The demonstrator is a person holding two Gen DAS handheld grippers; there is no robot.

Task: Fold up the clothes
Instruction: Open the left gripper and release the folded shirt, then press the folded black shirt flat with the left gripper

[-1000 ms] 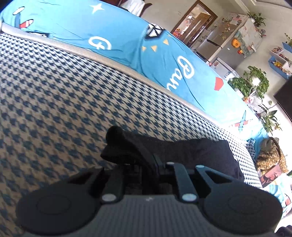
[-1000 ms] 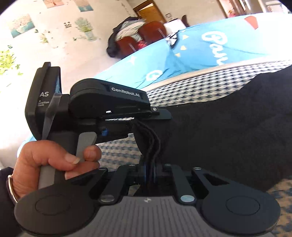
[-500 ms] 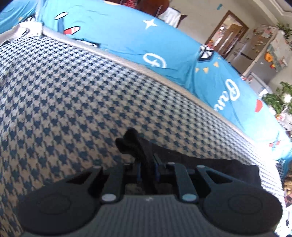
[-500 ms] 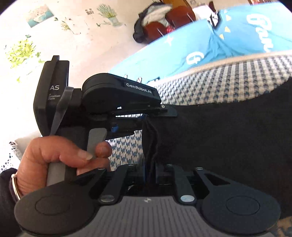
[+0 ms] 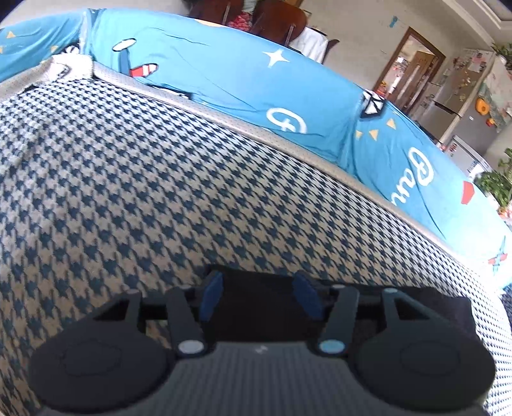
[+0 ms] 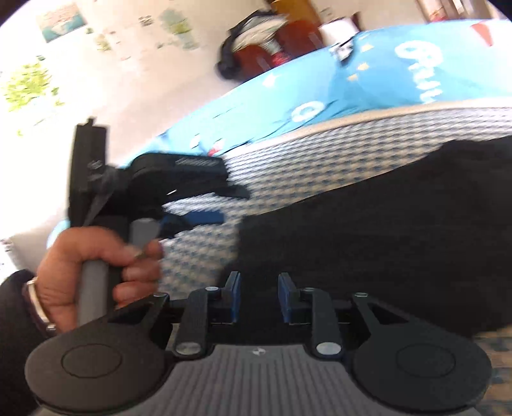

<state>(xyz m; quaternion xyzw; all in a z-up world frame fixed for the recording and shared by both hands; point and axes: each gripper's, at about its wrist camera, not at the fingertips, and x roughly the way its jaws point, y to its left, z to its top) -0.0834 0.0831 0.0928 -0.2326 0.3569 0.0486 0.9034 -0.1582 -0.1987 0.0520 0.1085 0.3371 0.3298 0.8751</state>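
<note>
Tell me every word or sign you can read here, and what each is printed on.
"Pau": white script, cut off, on the blue sheet.
Circled white letter, perhaps "G" or "F": same sheet, uncertain.
White star: same sheet.
Lettering on the other claw's black housing: too blurred to read.
Wall pictures and fridge notes: too small.

Right gripper (image 6: pixel 258 296) jaws opening over flat black fabric garment (image 6: pixel 368 243) (pads clear of cloth) on houndstooth blue-and-cream cover (image 6: pixel 320 153); hand (image 6: pixel 96 265) held left gripper (image 6: pixel 204 217) alongside.
</note>
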